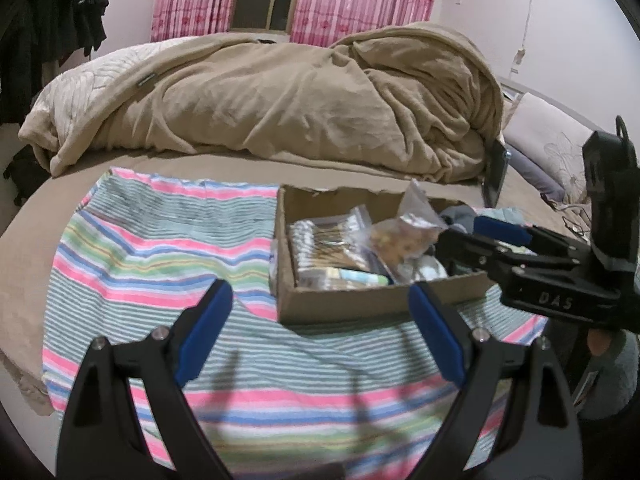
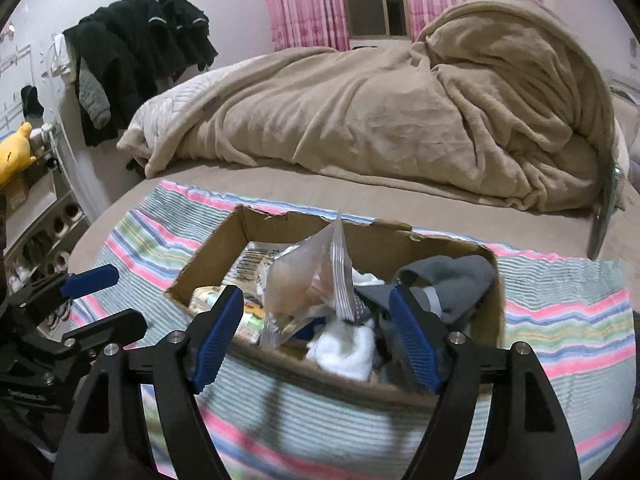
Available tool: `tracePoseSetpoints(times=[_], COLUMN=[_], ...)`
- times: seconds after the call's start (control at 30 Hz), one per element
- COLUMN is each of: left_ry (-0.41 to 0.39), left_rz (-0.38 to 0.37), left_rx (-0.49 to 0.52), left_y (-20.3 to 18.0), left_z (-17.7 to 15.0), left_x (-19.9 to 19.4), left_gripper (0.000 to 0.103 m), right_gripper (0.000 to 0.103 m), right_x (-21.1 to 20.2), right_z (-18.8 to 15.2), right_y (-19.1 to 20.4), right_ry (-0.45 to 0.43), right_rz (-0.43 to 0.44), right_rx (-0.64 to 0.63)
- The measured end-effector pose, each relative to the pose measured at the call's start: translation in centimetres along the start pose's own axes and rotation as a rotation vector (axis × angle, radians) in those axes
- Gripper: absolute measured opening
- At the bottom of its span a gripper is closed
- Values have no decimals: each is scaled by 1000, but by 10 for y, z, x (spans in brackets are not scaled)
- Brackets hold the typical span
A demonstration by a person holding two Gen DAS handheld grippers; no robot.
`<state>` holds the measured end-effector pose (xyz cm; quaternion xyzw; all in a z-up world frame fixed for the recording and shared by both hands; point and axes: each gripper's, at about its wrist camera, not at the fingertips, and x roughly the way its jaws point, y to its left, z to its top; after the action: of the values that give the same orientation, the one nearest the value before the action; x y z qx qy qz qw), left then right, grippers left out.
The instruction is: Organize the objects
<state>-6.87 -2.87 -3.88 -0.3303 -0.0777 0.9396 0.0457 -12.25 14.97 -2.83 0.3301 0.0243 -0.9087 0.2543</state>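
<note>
A low cardboard box (image 1: 340, 304) (image 2: 400, 240) sits on a striped cloth (image 1: 160, 248) (image 2: 560, 312) on the bed. It holds a clear plastic bag (image 2: 320, 276) (image 1: 416, 220), a pack of cotton swabs (image 1: 320, 240), white cloth (image 2: 344, 348) and grey socks (image 2: 456, 276). My left gripper (image 1: 320, 320) is open and empty over the cloth, just before the box. My right gripper (image 2: 316, 328) is open and empty at the box's near wall, above the bag and the white cloth; it also shows in the left wrist view (image 1: 472, 236).
A rumpled beige blanket (image 1: 300, 104) (image 2: 400, 112) is heaped on the bed behind the box. Dark clothes (image 2: 140, 52) hang on the left wall above a shelf with a yellow plush toy (image 2: 16, 152). Pillows (image 1: 552, 144) lie at the right.
</note>
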Motion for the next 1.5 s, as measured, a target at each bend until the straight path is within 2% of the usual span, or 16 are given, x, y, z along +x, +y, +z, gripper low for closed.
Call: tracePoseSetpoints(times=[0.13, 0.43, 0.8, 1.1, 1.5], left_ry=[-3, -27, -19, -19, -26], left_rz=[24, 24, 41, 42, 41], left_rx=[4, 14, 22, -3, 23], left_y=[-9, -25, -37, -40, -56], left_z=[-5, -12, -31, -49, -56], left_x=[-16, -52, -73, -92, -104], left_gripper=[91, 91, 91, 91, 91], right_gripper=[79, 79, 79, 79, 79], right_x=[-19, -55, -84, -105, -117], right_z=[-5, -24, -41, -56, -66], right_y=[3, 14, 27, 26, 18], right_ry=[-13, 3, 21, 19, 8], right_rz=[-7, -29, -32, -30, -54], right_rx=[-1, 3, 10, 37, 62])
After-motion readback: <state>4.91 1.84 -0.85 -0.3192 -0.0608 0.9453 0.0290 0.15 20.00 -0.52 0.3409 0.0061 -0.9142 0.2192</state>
